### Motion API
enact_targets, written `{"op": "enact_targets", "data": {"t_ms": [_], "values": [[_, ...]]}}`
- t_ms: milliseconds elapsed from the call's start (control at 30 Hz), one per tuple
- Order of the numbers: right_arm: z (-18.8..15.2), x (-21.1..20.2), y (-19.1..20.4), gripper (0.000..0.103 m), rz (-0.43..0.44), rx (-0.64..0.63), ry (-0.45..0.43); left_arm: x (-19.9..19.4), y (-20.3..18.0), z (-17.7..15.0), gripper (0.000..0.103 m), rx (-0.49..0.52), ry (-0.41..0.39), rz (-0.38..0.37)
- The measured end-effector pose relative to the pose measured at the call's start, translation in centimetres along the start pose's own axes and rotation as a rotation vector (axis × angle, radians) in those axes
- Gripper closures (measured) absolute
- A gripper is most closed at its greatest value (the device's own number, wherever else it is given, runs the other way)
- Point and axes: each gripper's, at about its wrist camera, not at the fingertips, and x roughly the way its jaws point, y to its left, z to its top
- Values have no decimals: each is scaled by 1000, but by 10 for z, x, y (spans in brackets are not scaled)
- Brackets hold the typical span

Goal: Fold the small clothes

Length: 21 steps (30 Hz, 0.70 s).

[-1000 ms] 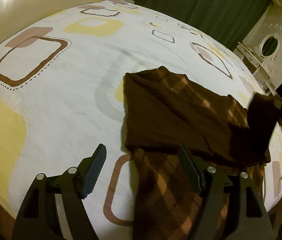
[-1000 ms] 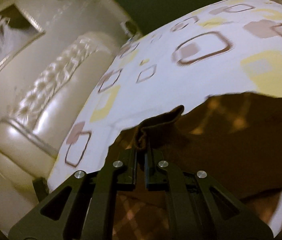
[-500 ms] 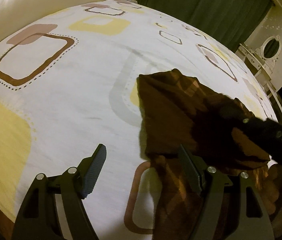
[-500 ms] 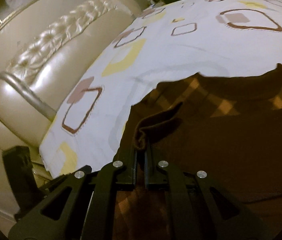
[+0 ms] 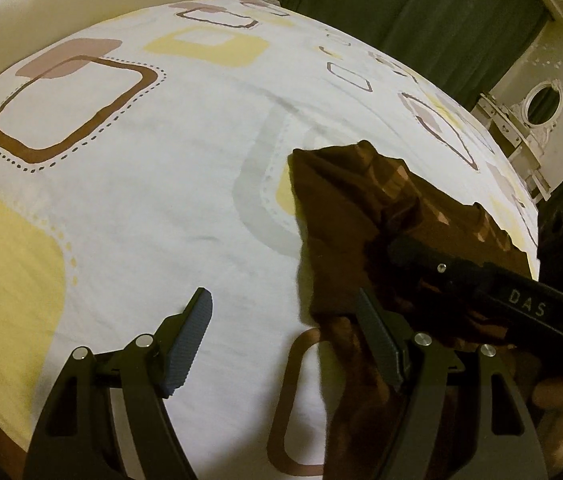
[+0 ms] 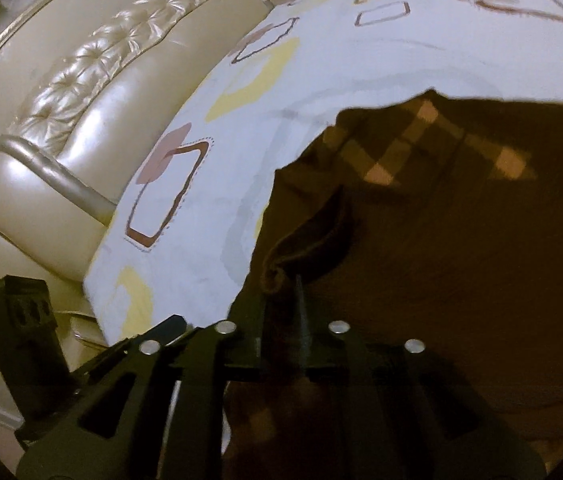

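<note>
Close in, the right gripper [image 6: 283, 312] has a rolled hem of the brown checked garment [image 6: 441, 220] between its narrow jaws, which are opening. Its black frame reaches in low over the cloth. Meanwhile the left gripper [image 5: 281, 344] gapes wide, one ribbed pad [image 5: 377, 344] over the garment's edge, gripping nothing. Beyond, the cloth lies folded on the patterned bedsheet [image 5: 141, 200].
</note>
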Motion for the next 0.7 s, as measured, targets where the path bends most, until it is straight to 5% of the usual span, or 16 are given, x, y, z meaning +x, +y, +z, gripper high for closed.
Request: {"op": "enact_targets", "data": {"t_ms": [433,700], "values": [[-13,6,-4,69,113,46,49,-1,5,2,30,-30,1,-5],[-15,-35,-30,69,170,116,-11,7,-7,17,30,-32,21,-79]]}}
